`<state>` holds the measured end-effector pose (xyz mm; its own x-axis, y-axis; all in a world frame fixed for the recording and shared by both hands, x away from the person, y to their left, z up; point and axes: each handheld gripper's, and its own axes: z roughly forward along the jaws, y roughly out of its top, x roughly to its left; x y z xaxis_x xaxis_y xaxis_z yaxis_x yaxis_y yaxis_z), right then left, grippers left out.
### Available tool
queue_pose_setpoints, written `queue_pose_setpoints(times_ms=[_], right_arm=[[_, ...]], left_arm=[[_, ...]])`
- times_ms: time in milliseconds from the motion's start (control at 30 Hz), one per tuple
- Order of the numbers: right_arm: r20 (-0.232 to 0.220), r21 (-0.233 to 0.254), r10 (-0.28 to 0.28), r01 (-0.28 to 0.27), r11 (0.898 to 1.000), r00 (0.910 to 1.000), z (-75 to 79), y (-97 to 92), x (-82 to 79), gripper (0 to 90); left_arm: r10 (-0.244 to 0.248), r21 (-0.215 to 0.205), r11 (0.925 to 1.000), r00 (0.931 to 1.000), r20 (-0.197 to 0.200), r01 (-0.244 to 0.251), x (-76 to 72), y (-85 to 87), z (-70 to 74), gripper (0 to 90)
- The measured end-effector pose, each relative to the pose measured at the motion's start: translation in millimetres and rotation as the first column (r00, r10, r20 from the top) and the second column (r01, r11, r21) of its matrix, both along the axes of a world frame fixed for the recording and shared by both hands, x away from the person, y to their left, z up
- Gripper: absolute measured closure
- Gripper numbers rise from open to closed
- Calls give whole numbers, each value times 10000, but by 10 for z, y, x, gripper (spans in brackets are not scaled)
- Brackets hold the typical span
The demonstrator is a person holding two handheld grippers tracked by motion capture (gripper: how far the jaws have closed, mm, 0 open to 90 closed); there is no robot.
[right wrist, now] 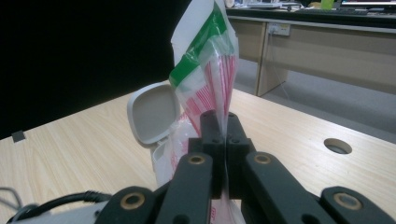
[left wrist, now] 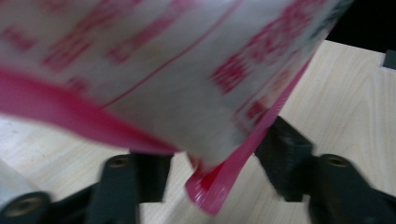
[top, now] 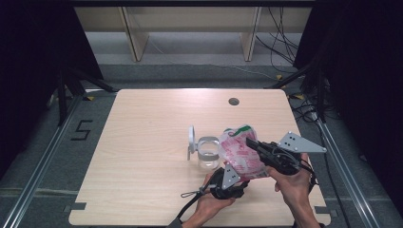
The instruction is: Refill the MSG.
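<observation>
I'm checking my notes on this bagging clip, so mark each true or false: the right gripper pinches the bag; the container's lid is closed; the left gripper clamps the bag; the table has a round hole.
1. The right gripper pinches the bag: true.
2. The lid of the container is closed: false, it stands flipped open.
3. The left gripper clamps the bag: false, the bag's corner hangs between open jaws.
4. The table has a round hole: true.
</observation>
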<state>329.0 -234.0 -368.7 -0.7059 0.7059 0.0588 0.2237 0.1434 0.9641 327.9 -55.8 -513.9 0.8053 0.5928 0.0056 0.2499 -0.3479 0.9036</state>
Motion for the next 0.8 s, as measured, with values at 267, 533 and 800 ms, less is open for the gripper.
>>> queue_pose_setpoints(times_ms=[267,533,800], right_arm=[[447,-233,13,-3,9997,9990,43,22,61,900],[149,-155,11,-9,9999,9999,72,149,170,900],[239,-159,136,-133,9998,9996,92,264,275,900]], left_arm=[[543,-95,9985,9963,672,-538,19,45,10,689],[546,-404,9978,9977,407,-530,36,93,11,698],[500,-976,9940,9986,153,-483,88,76,12,704]])
